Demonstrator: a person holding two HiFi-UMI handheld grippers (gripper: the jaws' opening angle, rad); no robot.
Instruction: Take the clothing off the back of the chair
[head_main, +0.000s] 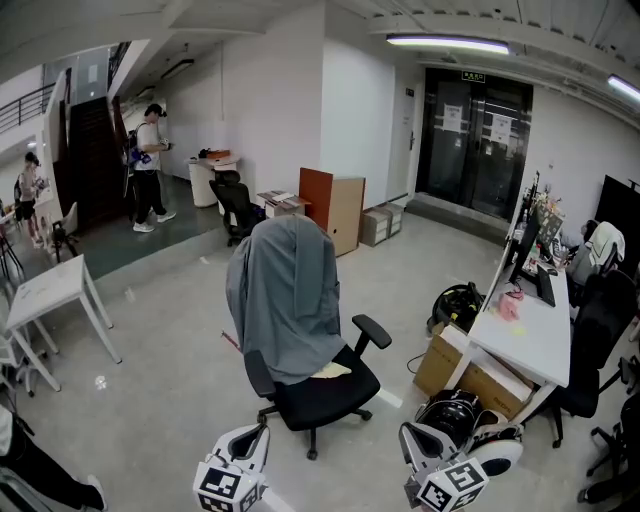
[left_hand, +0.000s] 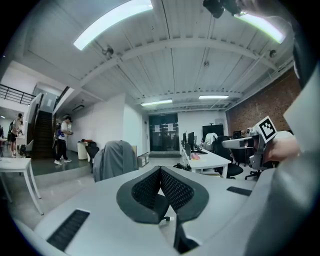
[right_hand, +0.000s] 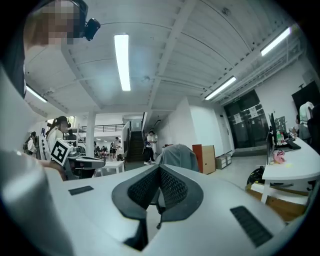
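A grey garment (head_main: 285, 295) hangs over the back of a black office chair (head_main: 325, 392) in the middle of the floor, draping down past the seat. A pale yellow thing (head_main: 330, 371) lies on the seat. Both grippers are held low at the picture's bottom edge, well short of the chair: my left gripper (head_main: 240, 465) and my right gripper (head_main: 440, 470). Each one's jaws are pressed together with nothing between them, as the left gripper (left_hand: 160, 172) and right gripper (right_hand: 159, 171) views show. The draped garment (left_hand: 114, 159) appears far ahead in the left view and the garment (right_hand: 177, 156) also in the right.
A white desk (head_main: 530, 335) with monitors and cardboard boxes (head_main: 470, 375) beneath stands at the right, with a black helmet-like object (head_main: 455, 412) on the floor. A white table (head_main: 50, 290) is at the left. A wooden cabinet (head_main: 335, 205) and a person (head_main: 150, 165) are farther back.
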